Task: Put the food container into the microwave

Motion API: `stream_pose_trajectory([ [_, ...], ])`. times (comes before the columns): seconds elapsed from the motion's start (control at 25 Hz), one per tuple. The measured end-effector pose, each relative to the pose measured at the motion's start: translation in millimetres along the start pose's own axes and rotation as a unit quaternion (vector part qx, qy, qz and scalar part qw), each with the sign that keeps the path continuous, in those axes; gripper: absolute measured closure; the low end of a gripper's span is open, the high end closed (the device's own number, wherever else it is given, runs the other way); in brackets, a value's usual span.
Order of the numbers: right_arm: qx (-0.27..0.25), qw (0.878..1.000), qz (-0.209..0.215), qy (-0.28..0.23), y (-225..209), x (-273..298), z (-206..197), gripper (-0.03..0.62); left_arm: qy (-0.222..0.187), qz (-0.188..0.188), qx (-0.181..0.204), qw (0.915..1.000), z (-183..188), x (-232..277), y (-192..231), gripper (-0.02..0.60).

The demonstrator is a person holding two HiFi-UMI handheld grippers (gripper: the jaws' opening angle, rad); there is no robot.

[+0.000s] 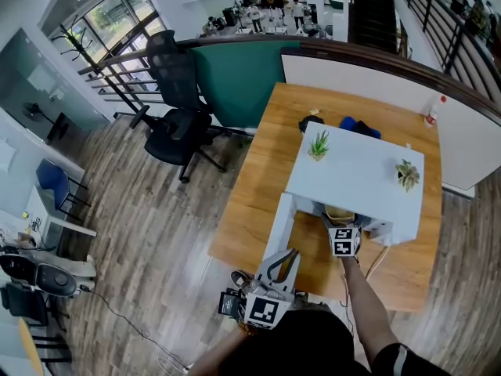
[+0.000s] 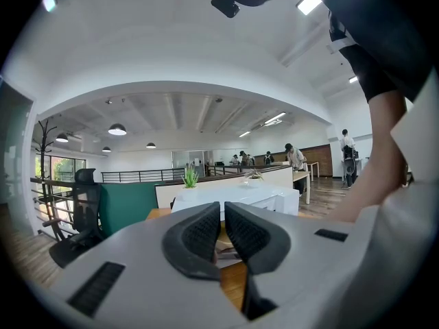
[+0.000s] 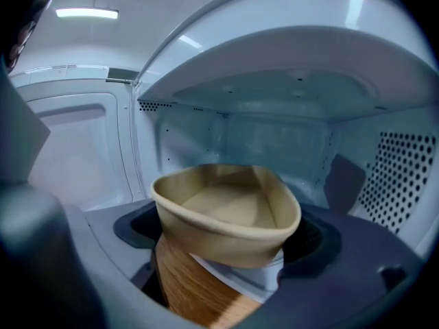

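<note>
Right gripper (image 3: 226, 237) pinching tan food container (image 3: 223, 208), rim squeezed, at microwave (image 3: 206, 132) mouth | cavity walls apart from rim | left gripper (image 2: 223, 233) pressed together, empty

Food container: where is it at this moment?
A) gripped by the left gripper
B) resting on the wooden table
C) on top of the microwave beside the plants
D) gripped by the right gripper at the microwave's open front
D: in the right gripper view the food container sits pinched between the jaws of the right gripper, with the microwave cavity just behind it; the left gripper is shut on nothing.
</note>
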State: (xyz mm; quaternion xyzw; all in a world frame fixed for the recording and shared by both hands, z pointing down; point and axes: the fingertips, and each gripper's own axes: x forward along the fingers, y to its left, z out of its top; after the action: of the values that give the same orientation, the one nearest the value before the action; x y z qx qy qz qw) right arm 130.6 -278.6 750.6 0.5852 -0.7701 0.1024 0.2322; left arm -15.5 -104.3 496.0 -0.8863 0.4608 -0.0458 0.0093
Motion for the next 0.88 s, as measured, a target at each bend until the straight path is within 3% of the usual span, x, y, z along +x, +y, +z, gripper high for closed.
stream_pose_trajectory([
  [0.88, 0.021, 0.999, -0.003, 0.029, -3.9, 25.2, -9.4, 0.063, 0.007, -0.001, 0.002, 1.0, -1.8, -8.9, 2.9, 0.543],
])
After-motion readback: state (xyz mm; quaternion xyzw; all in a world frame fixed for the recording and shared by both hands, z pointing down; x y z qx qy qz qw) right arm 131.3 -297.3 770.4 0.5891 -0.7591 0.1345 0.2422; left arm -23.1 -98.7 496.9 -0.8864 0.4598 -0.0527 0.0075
